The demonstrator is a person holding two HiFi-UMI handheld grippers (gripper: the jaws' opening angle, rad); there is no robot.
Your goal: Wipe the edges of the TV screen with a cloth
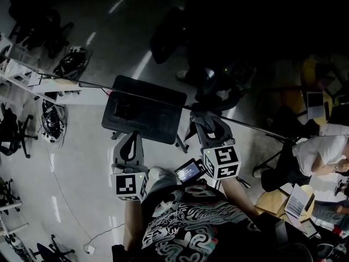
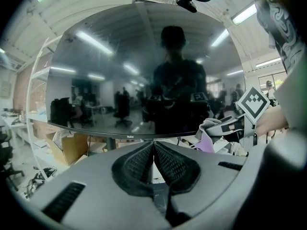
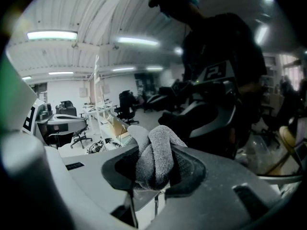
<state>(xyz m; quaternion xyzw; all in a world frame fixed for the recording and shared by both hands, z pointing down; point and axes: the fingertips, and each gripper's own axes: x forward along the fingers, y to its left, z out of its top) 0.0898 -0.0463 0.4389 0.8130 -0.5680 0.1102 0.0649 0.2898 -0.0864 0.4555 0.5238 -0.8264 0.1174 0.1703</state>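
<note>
Black ribbed jaws of the left gripper (image 2: pixel 153 147) sit pressed together on nothing, facing the glossy TV screen (image 2: pixel 144 66) just ahead. Further right, the right gripper (image 3: pixel 154 172) pinches the grey cloth (image 3: pixel 153 150), which looks soft, light and floppy, best gripped at its bunched fold.

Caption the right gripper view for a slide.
Right tool shut on a bunched grey cloth, with an office chair beyond.
</note>
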